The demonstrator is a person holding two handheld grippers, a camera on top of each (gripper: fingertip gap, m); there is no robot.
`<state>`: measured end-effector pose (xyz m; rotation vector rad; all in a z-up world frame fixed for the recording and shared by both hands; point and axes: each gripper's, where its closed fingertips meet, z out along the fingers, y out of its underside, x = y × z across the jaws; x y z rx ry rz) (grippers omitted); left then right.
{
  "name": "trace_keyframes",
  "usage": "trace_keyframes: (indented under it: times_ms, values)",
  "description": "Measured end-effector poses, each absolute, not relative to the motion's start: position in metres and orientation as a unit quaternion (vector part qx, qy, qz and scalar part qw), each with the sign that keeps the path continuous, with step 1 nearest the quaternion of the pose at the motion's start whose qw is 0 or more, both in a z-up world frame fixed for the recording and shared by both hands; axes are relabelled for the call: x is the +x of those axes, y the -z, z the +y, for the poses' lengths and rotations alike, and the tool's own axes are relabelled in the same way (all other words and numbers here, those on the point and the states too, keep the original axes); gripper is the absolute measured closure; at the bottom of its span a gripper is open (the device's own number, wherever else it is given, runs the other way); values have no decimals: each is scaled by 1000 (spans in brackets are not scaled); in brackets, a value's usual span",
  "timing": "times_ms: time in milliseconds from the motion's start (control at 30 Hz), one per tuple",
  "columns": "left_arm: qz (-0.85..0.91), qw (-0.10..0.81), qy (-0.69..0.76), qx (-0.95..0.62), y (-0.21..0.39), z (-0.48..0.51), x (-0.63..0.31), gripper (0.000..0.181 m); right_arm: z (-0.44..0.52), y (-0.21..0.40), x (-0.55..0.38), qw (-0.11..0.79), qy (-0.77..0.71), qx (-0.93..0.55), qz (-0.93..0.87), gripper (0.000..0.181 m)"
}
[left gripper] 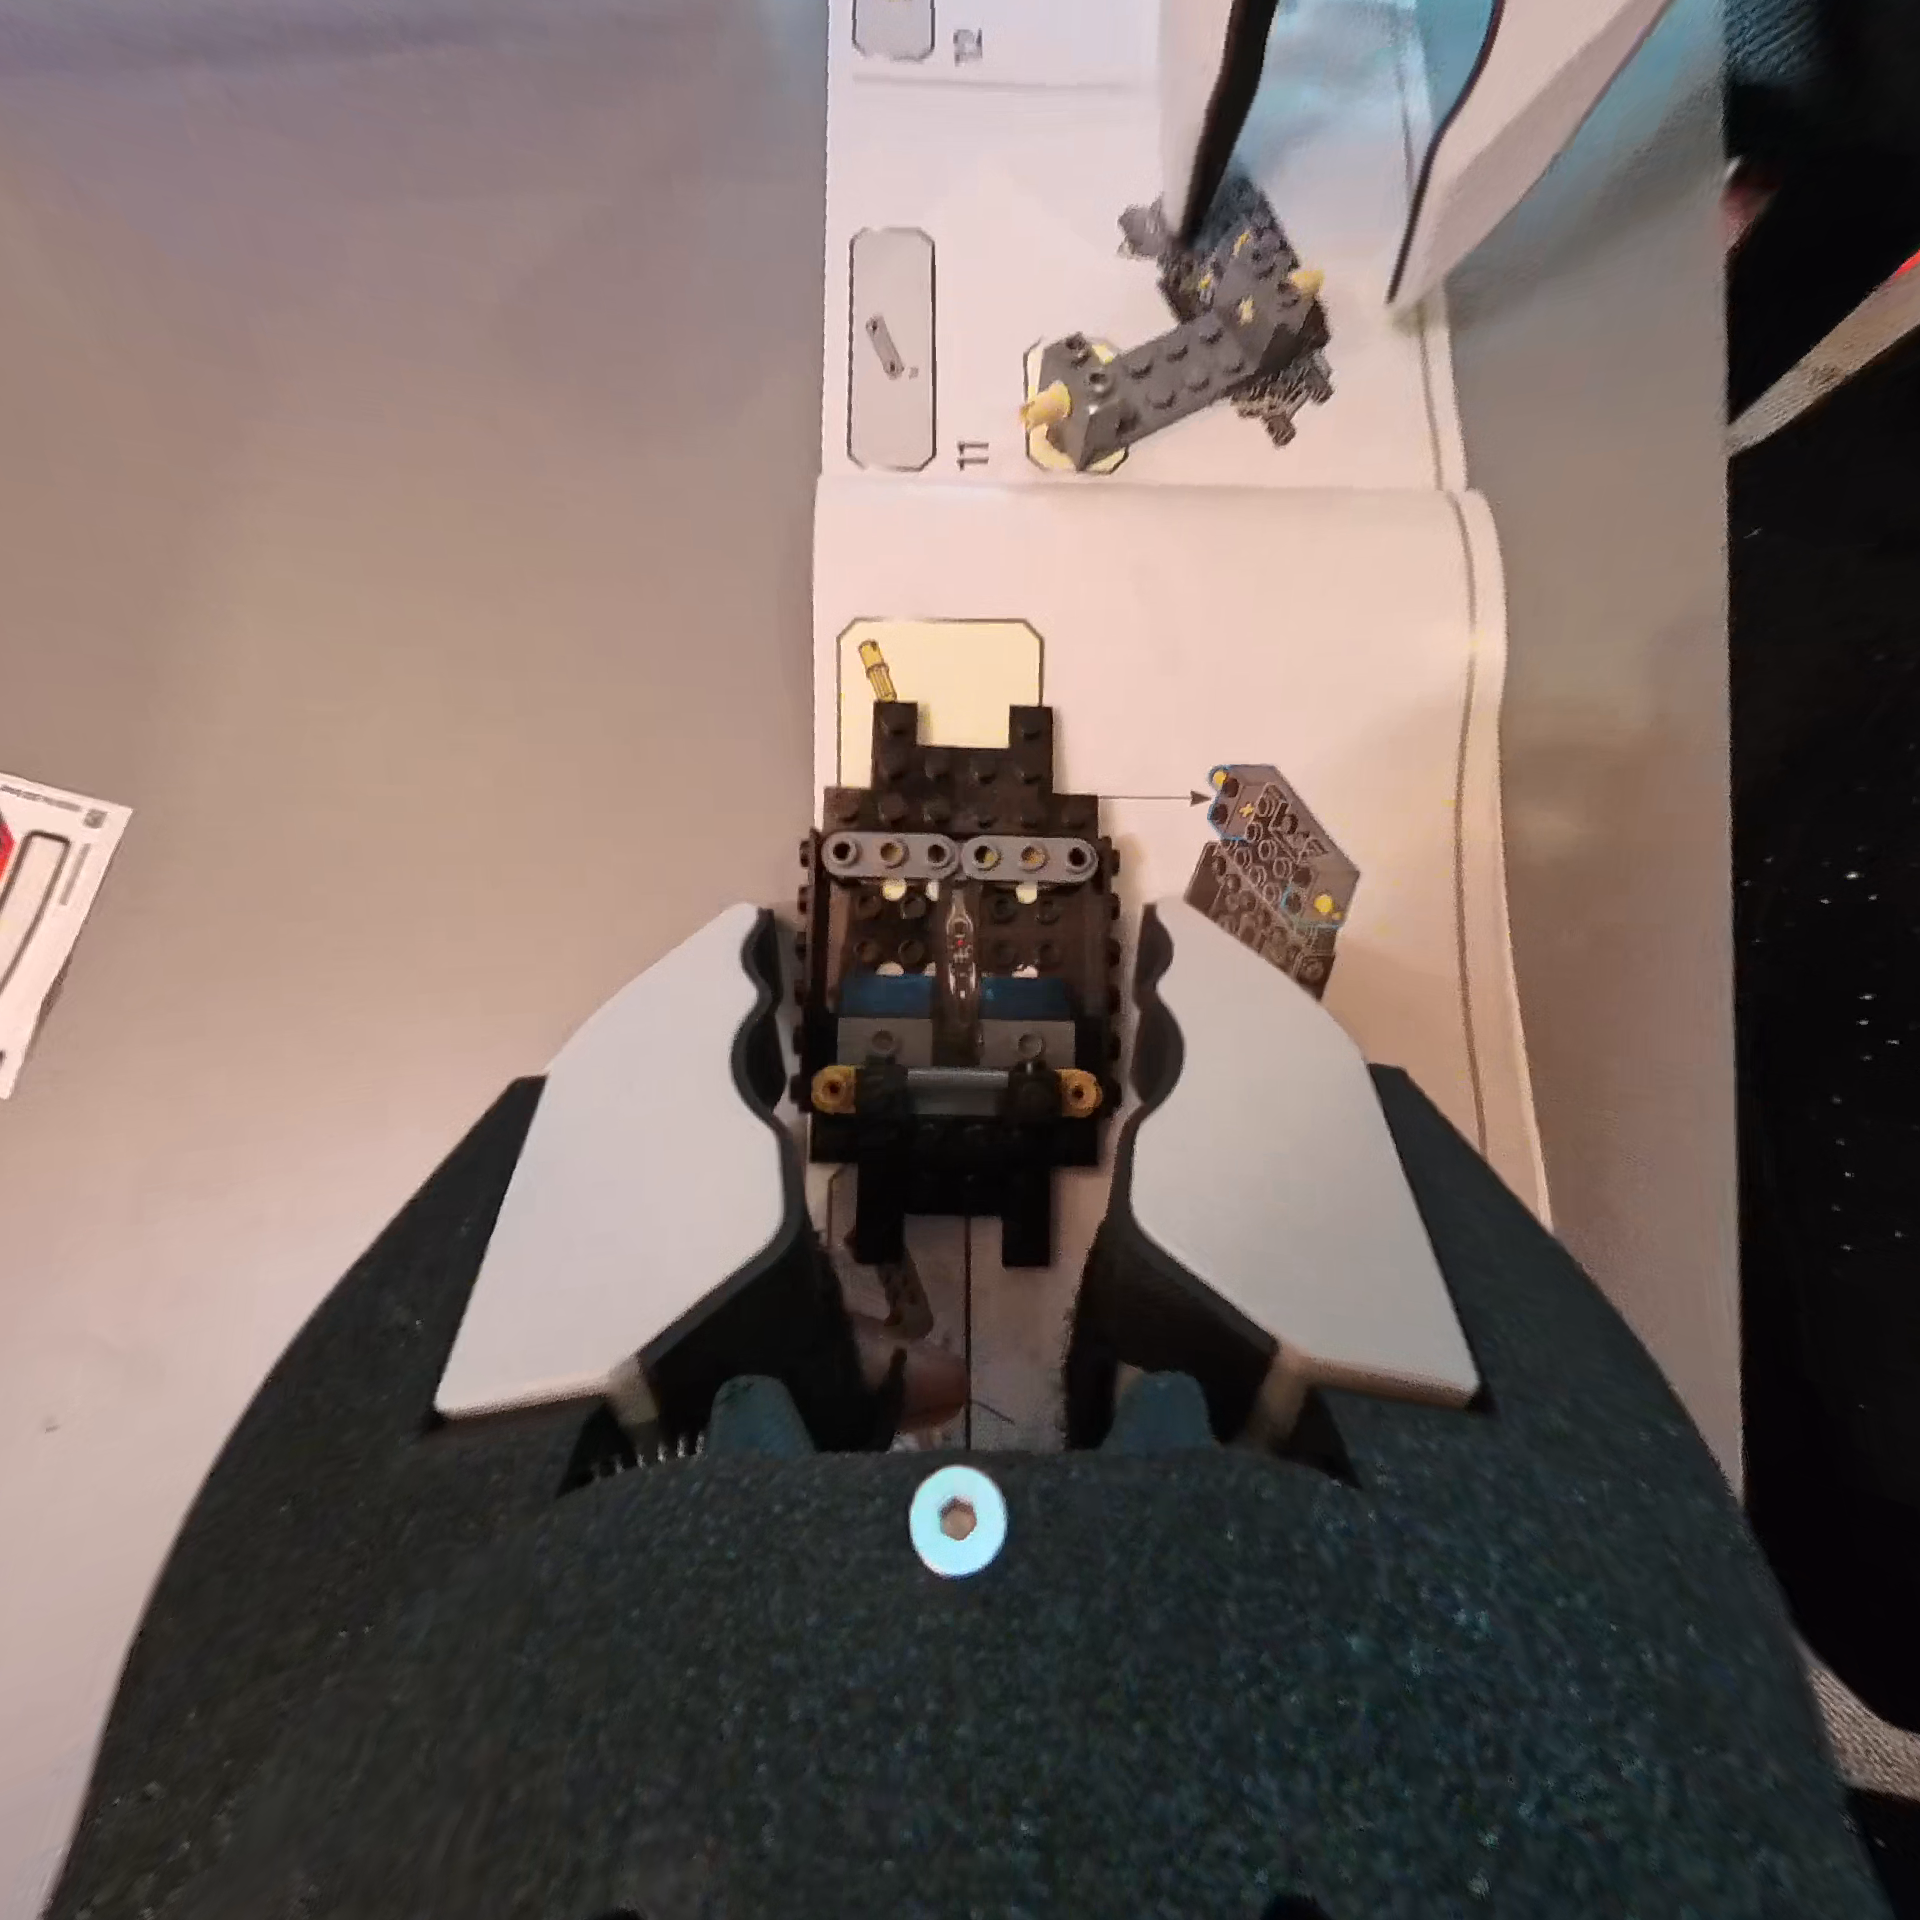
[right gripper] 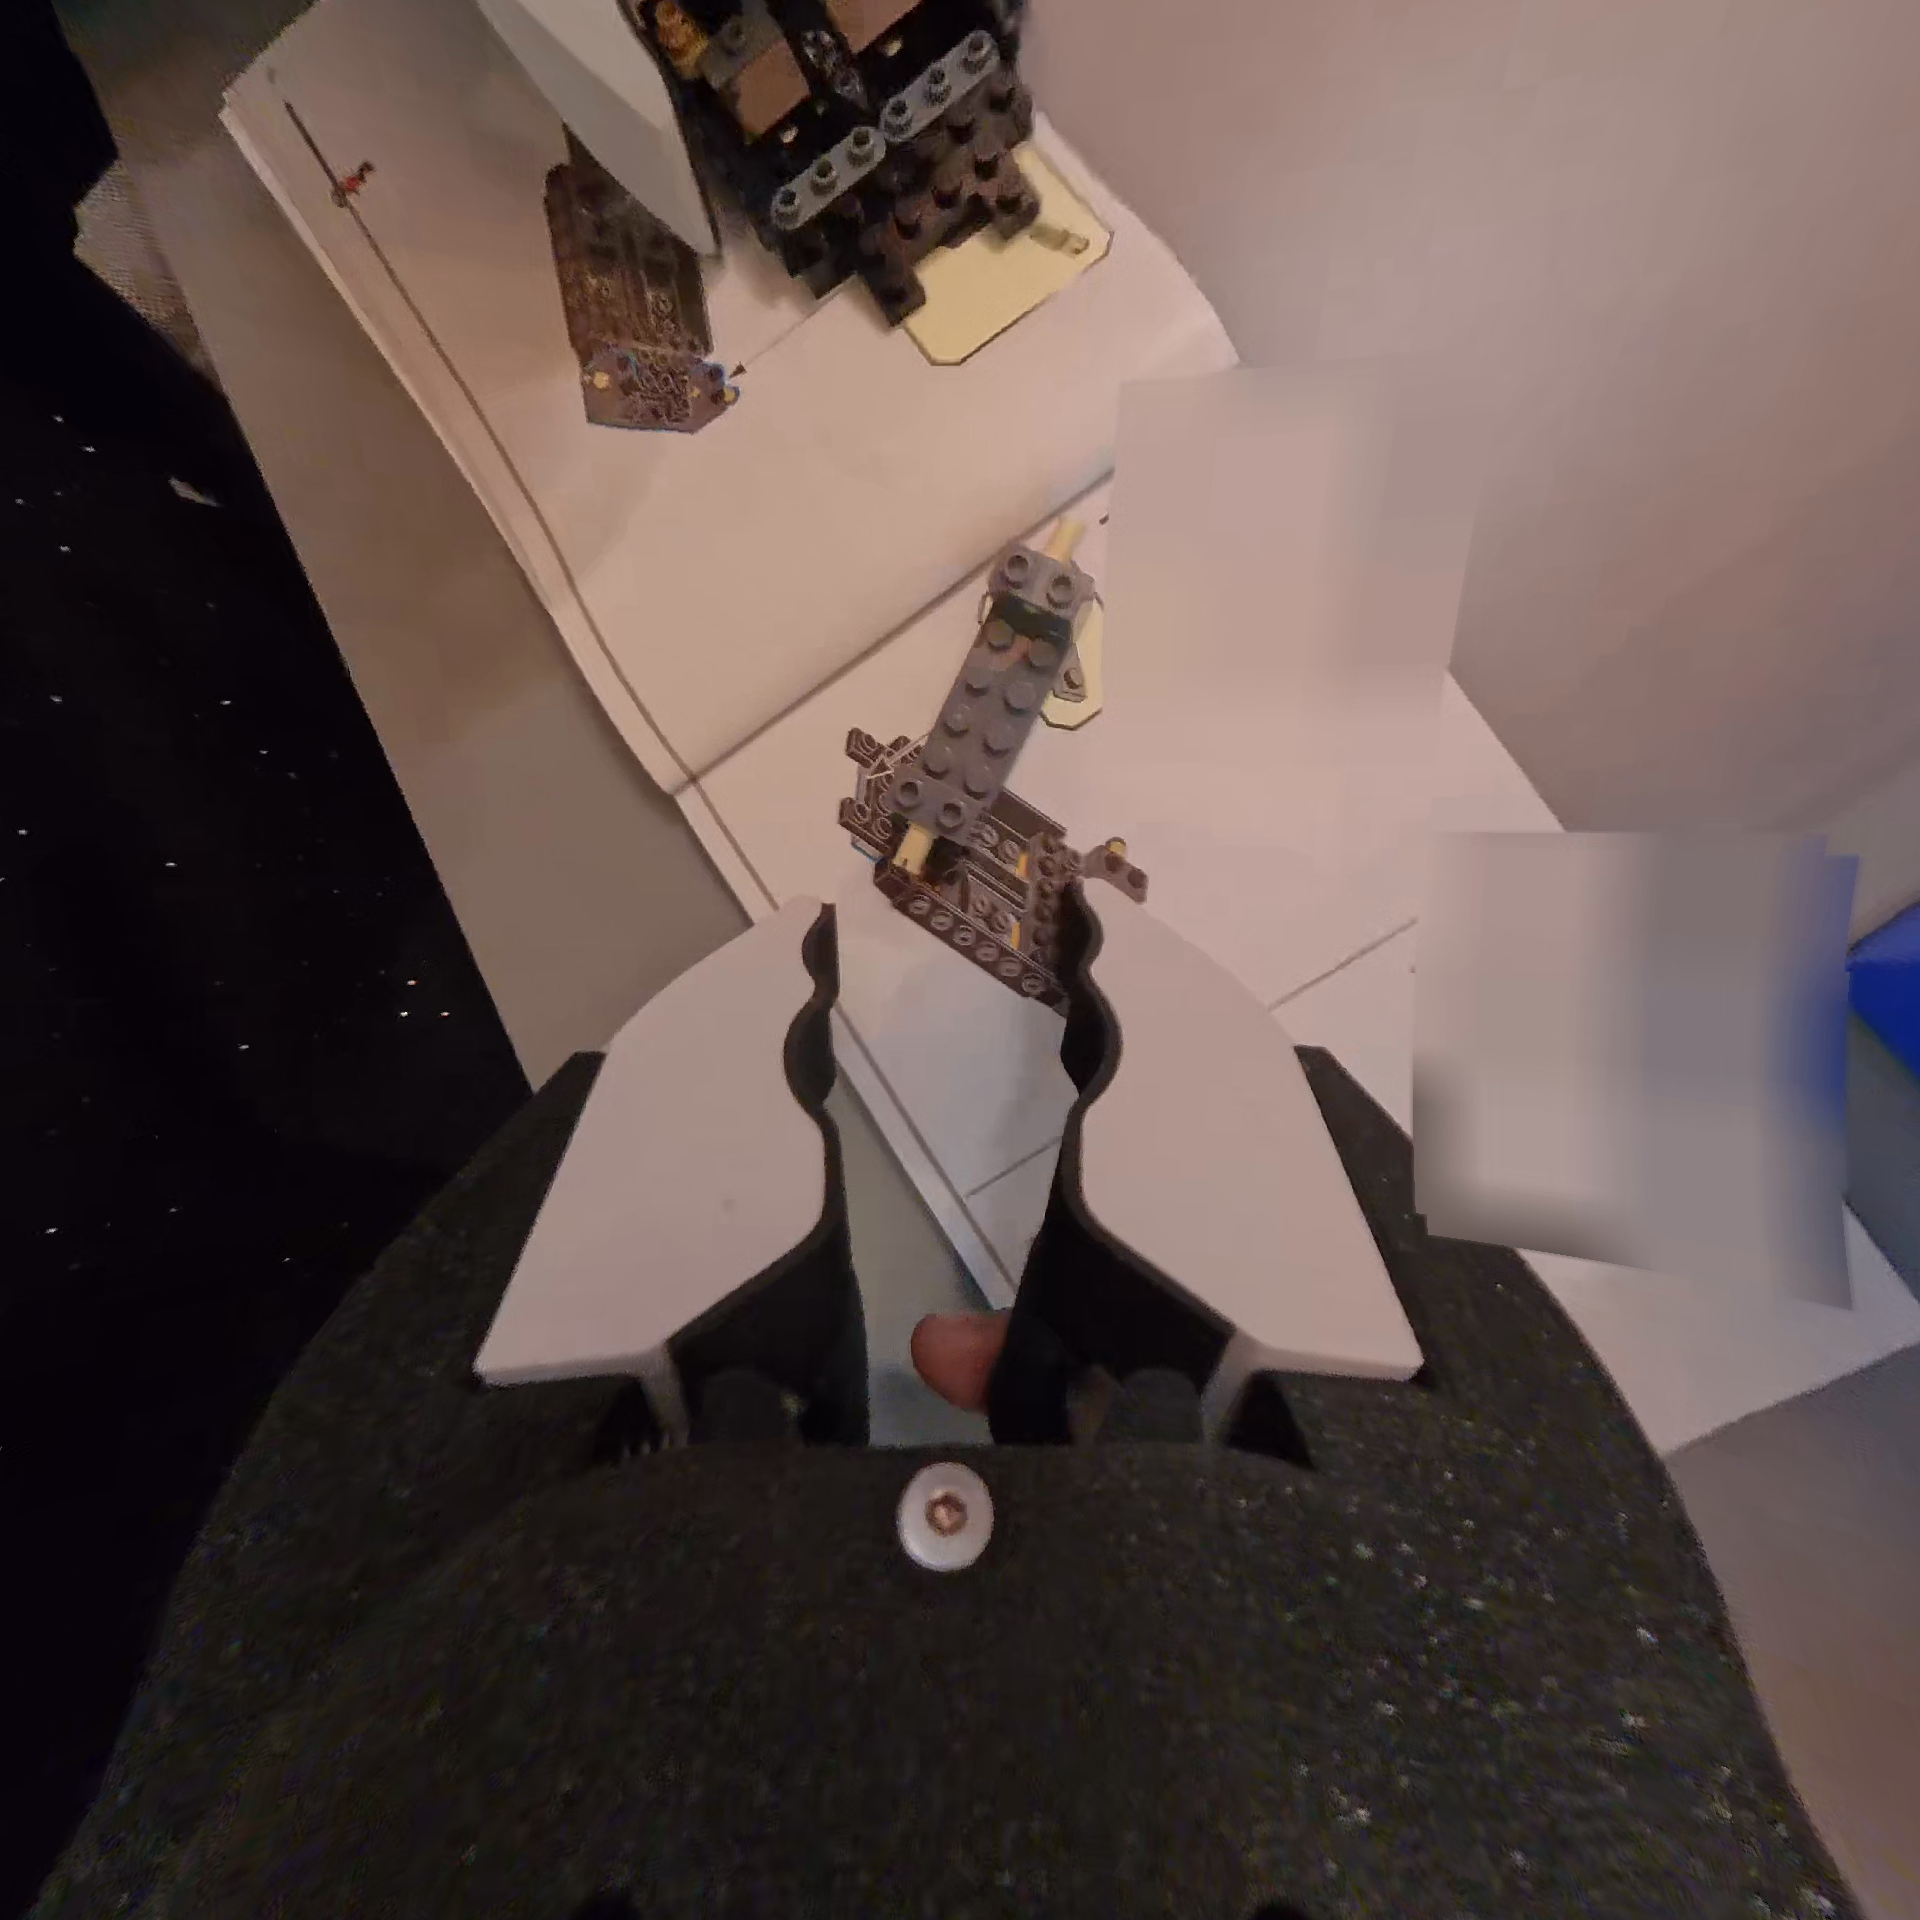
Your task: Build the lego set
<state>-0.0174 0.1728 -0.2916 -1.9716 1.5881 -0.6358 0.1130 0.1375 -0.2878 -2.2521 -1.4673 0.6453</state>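
A black Lego assembly with two grey beams across it lies on the open instruction booklet. My left gripper has a jaw against each side of the assembly and is shut on it. The assembly also shows at the top of the right wrist view. A small grey stud-topped assembly with tan pins lies on the booklet, just ahead of my right gripper, which is open and empty. In the left wrist view the grey assembly lies far ahead, with the blurred right gripper above it.
A sticker sheet lies on the grey table at the left. The table edge runs along the booklet's side, with dark floor beyond it. A blue container shows at the right edge.
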Motion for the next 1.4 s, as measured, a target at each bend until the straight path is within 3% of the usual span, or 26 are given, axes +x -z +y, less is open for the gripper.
trace_keyframes:
  times_ms: [33, 600, 1033, 1167, 1300, 1400]
  values:
    - [588, 266, 235, -727, 292, 174, -17, 119, 136, 286, 109, 191, -241, -795, -523, 141]
    - [590, 295, 258, -706, 278, 172, -17, 123, 124, 276, 114, 204, -238, -749, -584, 130]
    - [600, 300, 251, -698, 277, 168, -19, 122, 115, 284, 90, 197, -260, -727, -605, 133]
    - [599, 308, 251, -695, 275, 169, -23, 123, 118, 280, 100, 210, -226, -708, -636, 122]
    - [605, 311, 252, -688, 271, 167, -27, 123, 142, 274, 115, 253, -193, -706, -633, 93]
    - [611, 314, 254, -681, 270, 165, -27, 123, 152, 277, 117, 251, -179, -682, -664, 90]
